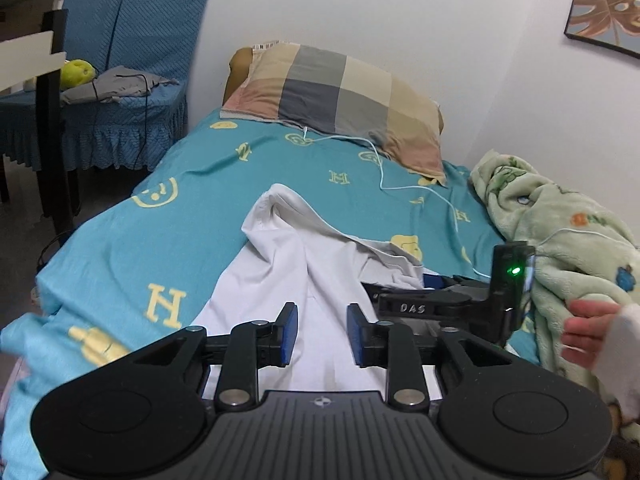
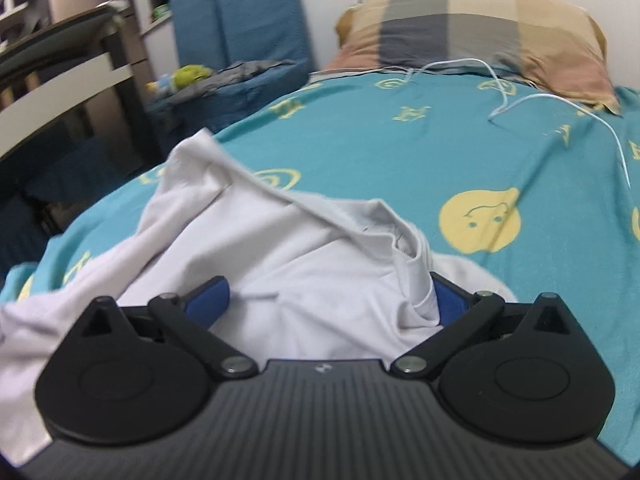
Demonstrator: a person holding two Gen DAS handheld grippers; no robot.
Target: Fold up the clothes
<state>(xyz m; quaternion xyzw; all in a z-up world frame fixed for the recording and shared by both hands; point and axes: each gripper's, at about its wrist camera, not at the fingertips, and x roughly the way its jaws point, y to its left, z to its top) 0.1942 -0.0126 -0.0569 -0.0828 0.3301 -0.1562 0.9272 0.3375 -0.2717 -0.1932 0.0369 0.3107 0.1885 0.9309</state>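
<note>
A crumpled white shirt [image 1: 288,256] lies on the teal bed sheet [image 1: 160,216], one sleeve stretched toward the pillow. My left gripper [image 1: 321,334] is open just above the shirt's near part, with nothing between its blue pads. My right gripper [image 2: 332,298] is open wide over the shirt [image 2: 280,264], with cloth bunched between its fingers and the collar edge lying against the right pad [image 2: 448,300]. The right gripper also shows in the left wrist view [image 1: 432,300], at the shirt's right side, held by a hand [image 1: 588,332].
A checked pillow [image 1: 340,96] lies at the bed's head with a thin white cable [image 1: 384,176] trailing over the sheet. A green fleece blanket [image 1: 560,232] is heaped at the right by the wall. A blue-covered chair [image 1: 120,80] and dark table frame [image 1: 52,120] stand at the left.
</note>
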